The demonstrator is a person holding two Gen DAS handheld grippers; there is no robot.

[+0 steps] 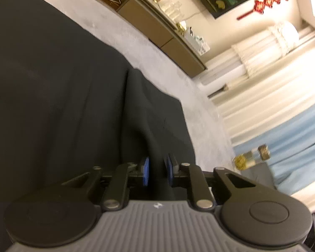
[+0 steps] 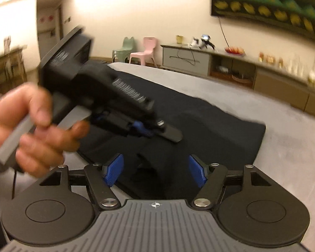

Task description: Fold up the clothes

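Observation:
A black garment (image 1: pixel 63 96) lies spread on a grey bed (image 1: pixel 174 79). My left gripper (image 1: pixel 157 171) is shut on a pinched fold of the black garment, its blue pads (image 1: pixel 145 171) pressing the cloth between them. In the right wrist view the black garment (image 2: pixel 210 130) lies ahead, and the left gripper (image 2: pixel 146 129) shows held by a hand (image 2: pixel 31 130), blurred, over the cloth. My right gripper (image 2: pixel 156 169) is open and empty, its blue pads (image 2: pixel 113 170) wide apart just above the garment's near edge.
The grey bed (image 2: pixel 283 147) extends right of the garment. A long low cabinet (image 2: pixel 231 65) with small items runs along the far wall. A green chair (image 2: pixel 124 49) and a pink chair (image 2: pixel 143 50) stand behind the bed. Curtains (image 1: pixel 273 96) hang at the side.

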